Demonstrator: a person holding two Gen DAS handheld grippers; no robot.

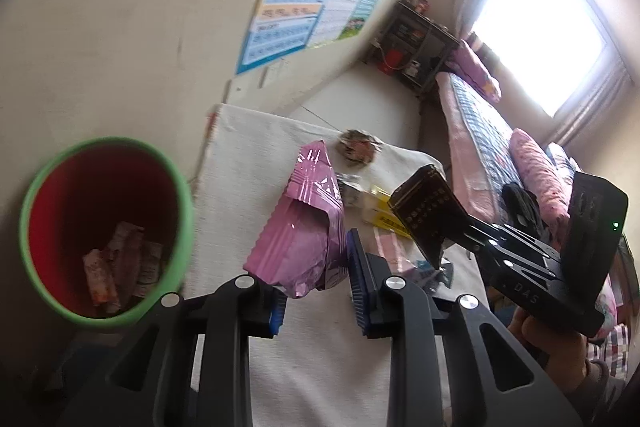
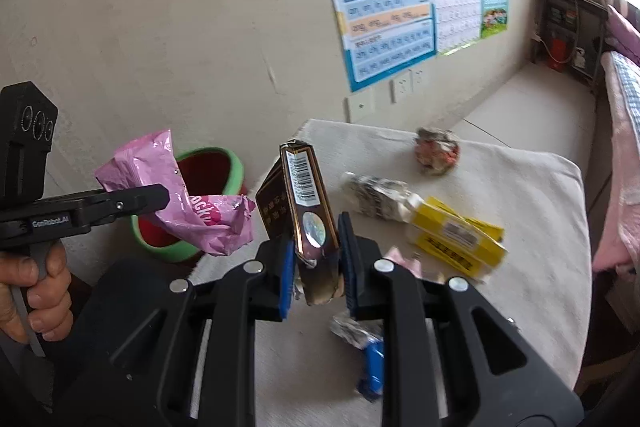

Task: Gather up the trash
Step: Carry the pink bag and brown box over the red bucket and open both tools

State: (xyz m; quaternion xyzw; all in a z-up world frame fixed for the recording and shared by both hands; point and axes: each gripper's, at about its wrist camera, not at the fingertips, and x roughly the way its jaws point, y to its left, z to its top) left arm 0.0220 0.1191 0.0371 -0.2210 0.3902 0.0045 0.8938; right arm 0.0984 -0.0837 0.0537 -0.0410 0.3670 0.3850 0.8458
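both grippers were loaded: the left gripper (image 2: 160, 201) was clamped on the pink wrapper (image 2: 180, 195), the right gripper (image 2: 314, 267) pinched the brown box (image 2: 308, 203), held upright on its long axis. the red bin (image 1: 104, 227) sat off the table's (image 1: 256, 147) left edge, with the left hand closer. more trash, like the yellow box (image 2: 456, 235), lay on the table. bin contents were blurry, and the wrapper hid part of its rim.
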